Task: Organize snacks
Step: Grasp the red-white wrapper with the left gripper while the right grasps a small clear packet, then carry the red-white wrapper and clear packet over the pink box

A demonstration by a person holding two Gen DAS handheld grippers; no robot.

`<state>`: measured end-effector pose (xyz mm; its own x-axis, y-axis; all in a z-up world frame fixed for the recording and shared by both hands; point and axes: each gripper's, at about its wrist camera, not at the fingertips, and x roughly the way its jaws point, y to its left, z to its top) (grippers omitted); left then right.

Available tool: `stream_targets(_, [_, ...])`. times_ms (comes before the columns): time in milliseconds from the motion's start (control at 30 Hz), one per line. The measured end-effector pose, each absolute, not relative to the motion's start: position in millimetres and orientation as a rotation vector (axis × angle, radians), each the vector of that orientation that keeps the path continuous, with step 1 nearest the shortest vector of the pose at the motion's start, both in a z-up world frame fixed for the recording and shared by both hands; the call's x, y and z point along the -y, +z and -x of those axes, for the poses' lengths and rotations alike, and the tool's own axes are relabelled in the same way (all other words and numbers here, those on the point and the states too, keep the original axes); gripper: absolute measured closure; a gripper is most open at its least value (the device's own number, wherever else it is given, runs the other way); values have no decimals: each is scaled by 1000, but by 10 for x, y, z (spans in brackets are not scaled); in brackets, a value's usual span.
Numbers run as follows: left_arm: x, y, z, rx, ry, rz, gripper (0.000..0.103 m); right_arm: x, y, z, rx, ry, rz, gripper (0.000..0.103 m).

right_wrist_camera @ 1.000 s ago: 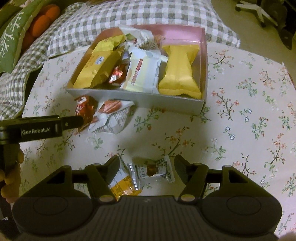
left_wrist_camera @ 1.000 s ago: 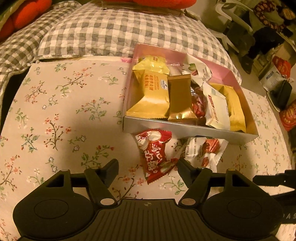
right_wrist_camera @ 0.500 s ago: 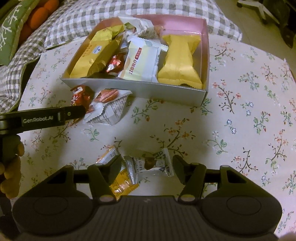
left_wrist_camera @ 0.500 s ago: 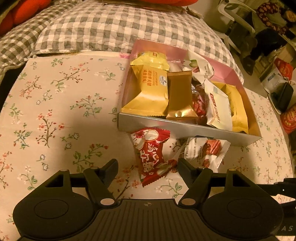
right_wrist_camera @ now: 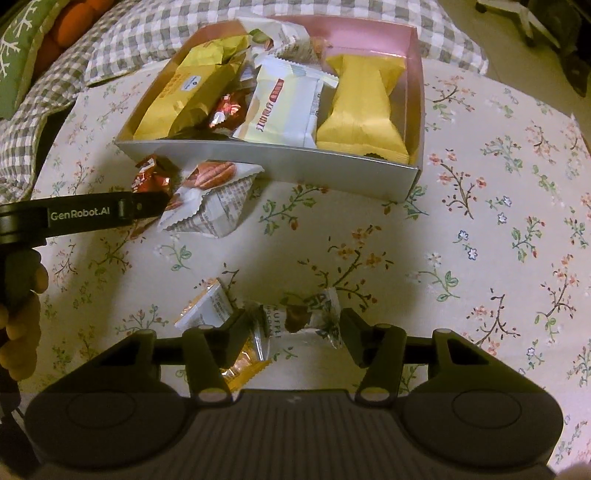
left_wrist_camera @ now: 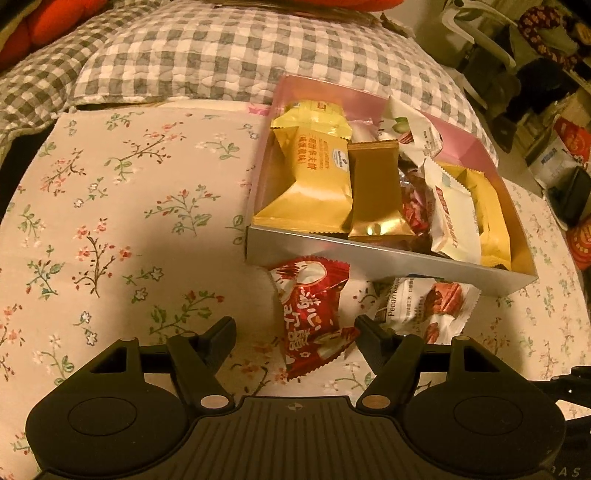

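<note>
The left hand-held gripper (left_wrist_camera: 294, 328), fingers apart, straddles a red foil snack packet (left_wrist_camera: 310, 314) lying just before the silver-walled cardboard snack box (left_wrist_camera: 369, 258). The right hand-held gripper (right_wrist_camera: 292, 320), likewise spread, flanks a clear-wrapped truffle candy (right_wrist_camera: 295, 318) on the floral tabletop (right_wrist_camera: 480, 240).

You worked over a floral cloth (left_wrist_camera: 122, 206) spread on the worktop, a grey gingham quilt (left_wrist_camera: 229, 55) bunched behind it, a white chair (left_wrist_camera: 476, 26) standing beyond.
</note>
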<state>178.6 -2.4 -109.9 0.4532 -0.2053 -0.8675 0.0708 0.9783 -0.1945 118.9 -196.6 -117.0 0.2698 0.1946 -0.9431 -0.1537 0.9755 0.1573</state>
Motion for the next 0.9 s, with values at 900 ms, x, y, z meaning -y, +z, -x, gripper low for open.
stream_targets(900, [20,-1070,-1754,-1067,-194,26,71,1963,-1143,-1182,-1251,227,13,87])
